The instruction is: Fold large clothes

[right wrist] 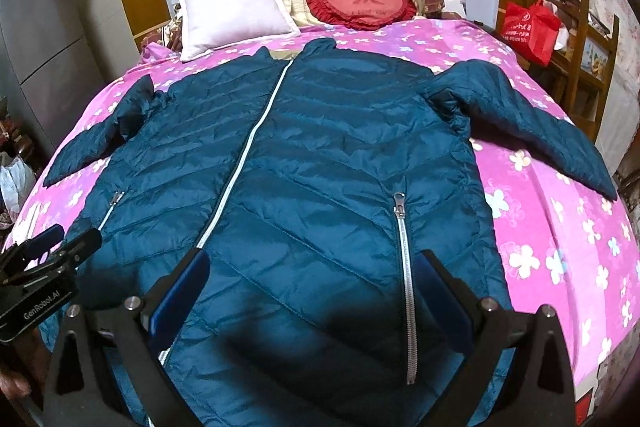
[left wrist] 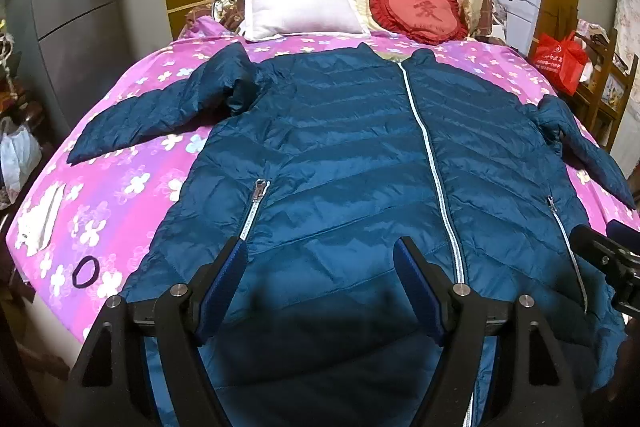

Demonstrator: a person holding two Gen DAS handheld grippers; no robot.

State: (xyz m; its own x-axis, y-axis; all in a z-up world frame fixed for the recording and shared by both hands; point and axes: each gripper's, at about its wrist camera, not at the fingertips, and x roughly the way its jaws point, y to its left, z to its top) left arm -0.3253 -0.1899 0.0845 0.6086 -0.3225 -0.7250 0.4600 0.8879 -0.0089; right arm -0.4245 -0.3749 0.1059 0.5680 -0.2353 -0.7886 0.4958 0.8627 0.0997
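A dark teal quilted jacket (left wrist: 340, 147) lies spread flat, front up and zipped, on a pink flowered bed; it also shows in the right wrist view (right wrist: 320, 155). Both sleeves stretch out sideways. My left gripper (left wrist: 320, 259) is open and empty above the jacket's lower left front, near the left pocket zipper (left wrist: 254, 207). My right gripper (right wrist: 312, 267) is open and empty above the lower right front, beside the right pocket zipper (right wrist: 404, 267). Each gripper shows at the edge of the other's view, the right gripper (left wrist: 600, 259) and the left gripper (right wrist: 52, 255).
A white pillow (left wrist: 300, 3) and a red heart cushion (left wrist: 420, 11) lie at the head of the bed (left wrist: 120, 187). A black hair tie (left wrist: 85, 271) and white fabric (left wrist: 40, 219) lie on the bed's left. A red bag (left wrist: 560, 59) sits on a wooden shelf at the right.
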